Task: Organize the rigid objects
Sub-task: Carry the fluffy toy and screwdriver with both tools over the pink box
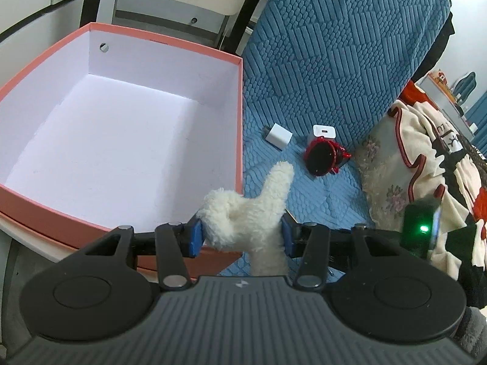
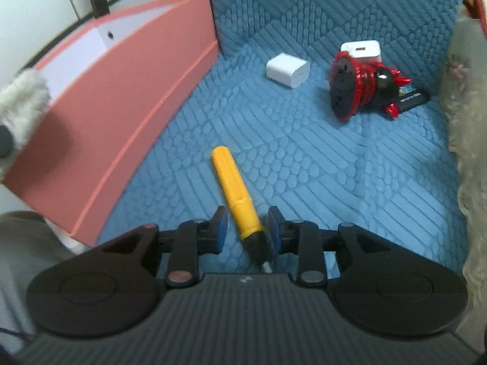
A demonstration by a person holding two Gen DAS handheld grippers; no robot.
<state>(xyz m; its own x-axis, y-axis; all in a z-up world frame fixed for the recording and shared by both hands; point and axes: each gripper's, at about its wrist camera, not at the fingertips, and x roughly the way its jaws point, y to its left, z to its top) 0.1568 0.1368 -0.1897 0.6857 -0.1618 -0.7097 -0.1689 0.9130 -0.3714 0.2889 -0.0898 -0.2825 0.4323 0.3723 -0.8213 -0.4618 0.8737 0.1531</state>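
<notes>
My left gripper (image 1: 242, 231) is shut on a white fluffy plush toy (image 1: 255, 213), held just over the near right corner of the open pink box (image 1: 121, 127), whose white inside is empty. My right gripper (image 2: 248, 231) is open around a yellow screwdriver (image 2: 236, 194) lying on the blue seat cover; its jaws stand on either side of the handle's lower end, not touching. Two white chargers (image 2: 287, 68) (image 2: 362, 50) and a red-and-black toy (image 2: 362, 88) lie farther back on the seat. The plush also shows at the far left of the right wrist view (image 2: 22, 100).
The blue quilted seat cover (image 2: 334, 167) rises into a backrest behind the objects. A floral and patterned blanket (image 1: 426, 167) lies on the right. A small black flat item (image 2: 412, 99) lies behind the red toy. A chair (image 1: 170, 9) stands behind the box.
</notes>
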